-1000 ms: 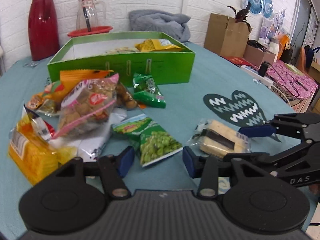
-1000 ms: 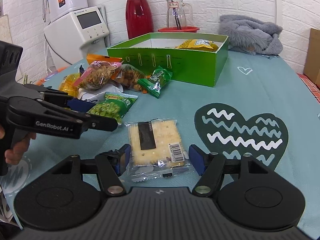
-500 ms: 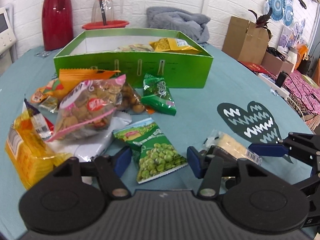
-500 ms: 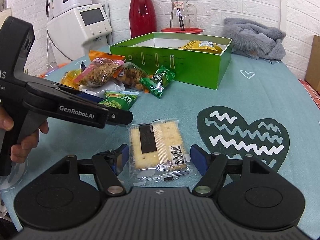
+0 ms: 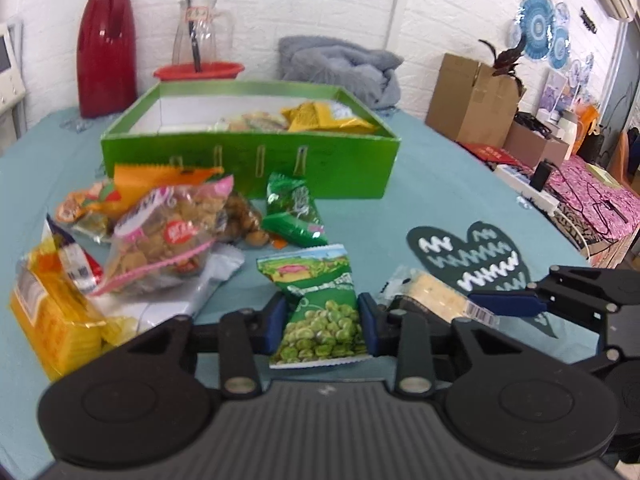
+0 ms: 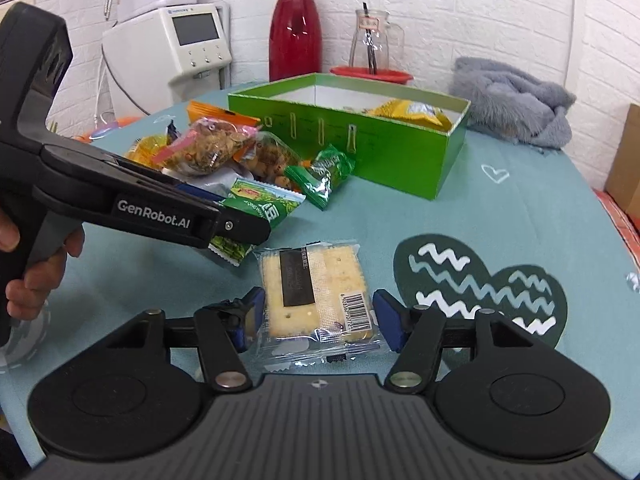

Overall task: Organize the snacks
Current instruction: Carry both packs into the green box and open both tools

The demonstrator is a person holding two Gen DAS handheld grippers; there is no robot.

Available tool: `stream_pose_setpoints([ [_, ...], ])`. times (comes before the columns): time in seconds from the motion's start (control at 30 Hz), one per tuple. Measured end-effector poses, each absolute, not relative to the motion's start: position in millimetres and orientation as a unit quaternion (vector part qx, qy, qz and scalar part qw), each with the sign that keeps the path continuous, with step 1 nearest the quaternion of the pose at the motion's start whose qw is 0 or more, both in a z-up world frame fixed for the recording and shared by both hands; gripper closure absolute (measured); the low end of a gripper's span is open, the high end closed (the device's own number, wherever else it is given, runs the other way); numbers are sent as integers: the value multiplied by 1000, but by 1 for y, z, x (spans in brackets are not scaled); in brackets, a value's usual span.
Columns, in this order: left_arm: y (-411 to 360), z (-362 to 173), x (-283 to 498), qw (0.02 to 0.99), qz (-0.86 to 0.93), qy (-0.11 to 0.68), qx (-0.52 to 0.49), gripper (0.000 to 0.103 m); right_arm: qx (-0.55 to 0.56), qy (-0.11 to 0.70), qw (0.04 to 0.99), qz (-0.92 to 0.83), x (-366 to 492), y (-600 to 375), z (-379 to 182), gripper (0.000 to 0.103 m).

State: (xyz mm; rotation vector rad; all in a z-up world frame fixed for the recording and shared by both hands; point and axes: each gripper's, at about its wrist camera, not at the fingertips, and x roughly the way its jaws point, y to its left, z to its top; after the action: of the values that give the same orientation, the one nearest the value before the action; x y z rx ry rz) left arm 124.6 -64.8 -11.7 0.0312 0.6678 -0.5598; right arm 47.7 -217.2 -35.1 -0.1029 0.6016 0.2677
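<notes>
My left gripper (image 5: 322, 328) is shut on a green pea packet (image 5: 320, 312), its pads pressed on both sides; the packet also shows in the right wrist view (image 6: 256, 216). My right gripper (image 6: 318, 320) has closed onto the clear-wrapped cracker packet (image 6: 316, 288), its blue pads touching the wrapper's edges; the packet also shows in the left wrist view (image 5: 432, 296). The green box (image 5: 248, 156) stands behind, holding a yellow bag (image 5: 324, 116) and other snacks. Loose snacks lie left: a pink-trimmed nut bag (image 5: 168, 240), a small green packet (image 5: 294, 212), a yellow cracker pack (image 5: 48, 312).
A red thermos (image 5: 106, 44), a glass jug on a red tray (image 5: 200, 56) and a grey cloth (image 5: 340, 68) stand behind the box. A dark heart patch (image 6: 480, 280) lies on the teal tablecloth at right. A white appliance (image 6: 168, 52) stands far left.
My left gripper moved forward over the pea packet and closed on it. My right gripper's fingers closed in against the cracker packet.
</notes>
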Motion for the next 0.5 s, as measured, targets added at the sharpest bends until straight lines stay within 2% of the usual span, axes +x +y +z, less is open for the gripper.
stream_pose_setpoints([
  [0.23, -50, 42, 127, 918, -295, 266, -11, 68, -52, 252, 957, 134, 66, -227, 6, 5],
  [0.5, -39, 86, 210, 931, -253, 260, -53, 68, -7, 224, 964, 142, 150, -232, 51, 4],
])
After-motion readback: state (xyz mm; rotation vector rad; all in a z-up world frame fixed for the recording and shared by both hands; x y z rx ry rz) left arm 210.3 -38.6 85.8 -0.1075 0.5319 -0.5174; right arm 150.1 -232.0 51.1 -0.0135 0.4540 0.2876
